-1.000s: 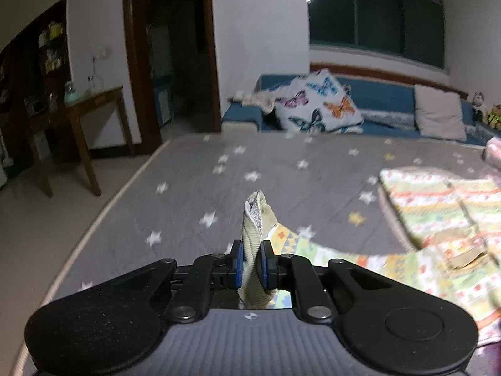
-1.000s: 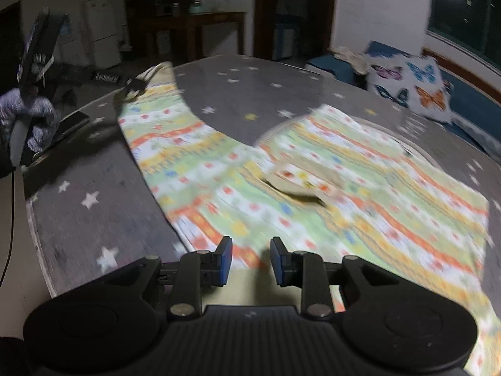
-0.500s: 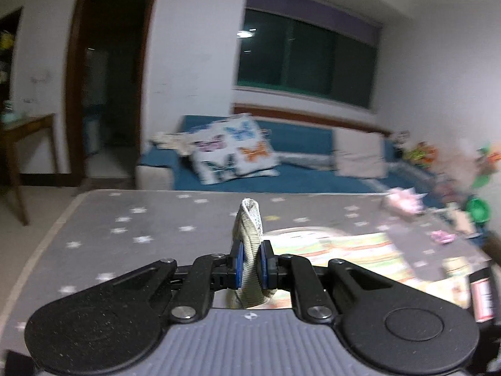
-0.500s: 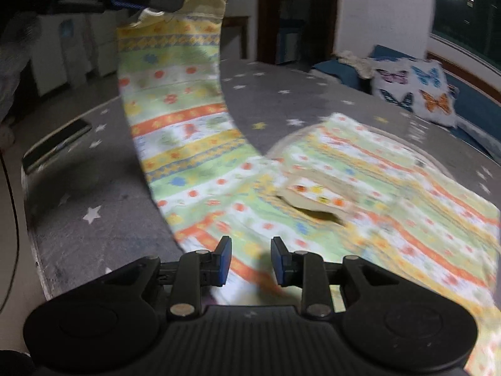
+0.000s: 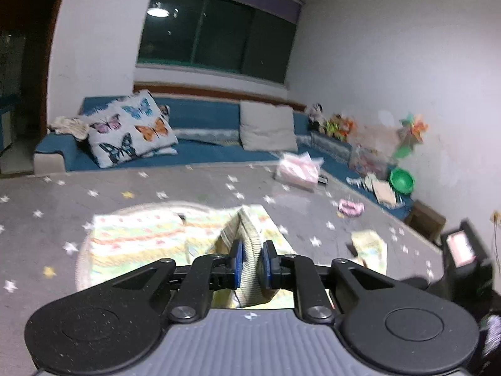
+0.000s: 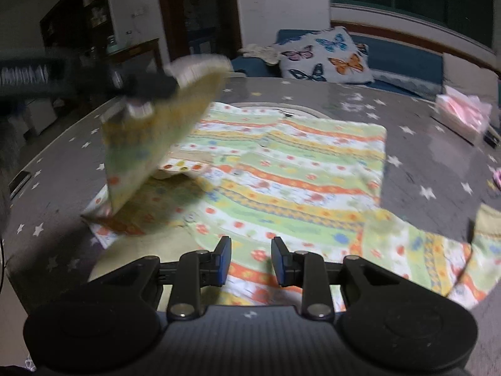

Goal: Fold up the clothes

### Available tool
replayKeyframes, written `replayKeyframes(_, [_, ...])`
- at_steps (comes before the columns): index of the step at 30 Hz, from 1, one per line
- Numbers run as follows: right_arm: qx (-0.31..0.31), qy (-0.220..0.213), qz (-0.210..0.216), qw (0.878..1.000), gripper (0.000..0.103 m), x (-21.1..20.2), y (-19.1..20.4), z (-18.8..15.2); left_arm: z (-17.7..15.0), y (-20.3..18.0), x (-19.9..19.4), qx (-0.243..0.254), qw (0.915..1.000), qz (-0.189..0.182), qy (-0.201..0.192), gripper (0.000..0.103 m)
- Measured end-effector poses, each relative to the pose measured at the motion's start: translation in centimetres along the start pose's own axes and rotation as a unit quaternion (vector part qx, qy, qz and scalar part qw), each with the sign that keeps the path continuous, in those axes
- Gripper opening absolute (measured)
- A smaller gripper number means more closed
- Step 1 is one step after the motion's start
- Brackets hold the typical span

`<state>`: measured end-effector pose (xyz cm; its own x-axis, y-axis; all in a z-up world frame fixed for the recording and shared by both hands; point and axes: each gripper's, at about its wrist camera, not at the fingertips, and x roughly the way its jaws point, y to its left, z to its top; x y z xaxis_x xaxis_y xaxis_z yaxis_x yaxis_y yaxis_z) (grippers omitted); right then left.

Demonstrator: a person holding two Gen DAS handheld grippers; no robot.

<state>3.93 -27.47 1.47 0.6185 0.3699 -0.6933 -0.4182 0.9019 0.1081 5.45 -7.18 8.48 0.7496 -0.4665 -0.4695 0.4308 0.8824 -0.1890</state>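
Bare mat (image 6: 416,169) beside garment (image 6: 281,181) (tissue pack (image 6: 460,112) beyond)

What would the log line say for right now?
step: folding sleeve over | left gripper: shut on striped garment sleeve, lifted | right gripper: open, empty, over hem | surface: starry grey mat

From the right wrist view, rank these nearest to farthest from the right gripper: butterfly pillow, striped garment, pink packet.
1. Striped garment: spread directly under and ahead of the right gripper.
2. Pink packet: far right, on the grey star surface.
3. Butterfly pillow: beyond, centre-right, on the blue sofa.
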Motion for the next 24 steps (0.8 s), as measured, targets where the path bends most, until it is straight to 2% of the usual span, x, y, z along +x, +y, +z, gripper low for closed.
replayKeyframes(2, [0.011, 0.001, -0.002, 1.000, 0.027, -0.1, -0.7, -0.3, -1.1, -0.1, 0.5, 0.004, 0.9999, -0.001, 0.012, 0.033])
replayKeyframes(3, [0.017, 0.001, -0.002, 1.000, 0.027, -0.2, -0.9, -0.5, -1.5, 0.5, 0.3, 0.005, 0.9998, 0.010, 0.014, 0.043])
replayKeyframes(5, [0.024, 0.000, -0.002, 1.000, 0.027, -0.3, -1.2, -0.5, -2.3, 1.6, -0.1, 0.008, 0.9993, 0.030, 0.019, 0.053])
replayKeyframes(6, [0.030, -0.002, -0.002, 1.000, 0.027, -0.3, -1.5, -0.5, -2.7, 2.1, -0.3, 0.009, 0.9989, 0.041, 0.022, 0.054])
replayKeyframes(12, [0.055, -0.018, 0.003, 0.998, 0.027, -0.2, -2.2, 0.5, -5.1, 5.5, -1.6, 0.017, 0.9939, 0.103, 0.036, 0.054])
replayKeyframes(15, [0.063, -0.013, 0.016, 0.998, 0.027, 0.9, -2.1, 1.1, -6.4, 7.2, -2.1, 0.016, 0.9902, 0.131, 0.047, 0.054])
replayKeyframes(22, [0.068, 0.017, 0.024, 0.997, 0.027, 3.6, -1.1, 1.2, -8.8, 8.6, -2.4, 0.013, 0.9859, 0.153, 0.065, 0.054])
replayKeyframes(24, [0.058, 0.015, 0.017, 0.998, 0.021, 3.6, -0.7, 1.4, -9.1, 8.8, -2.4, 0.016, 0.9854, 0.155, 0.068, 0.054])
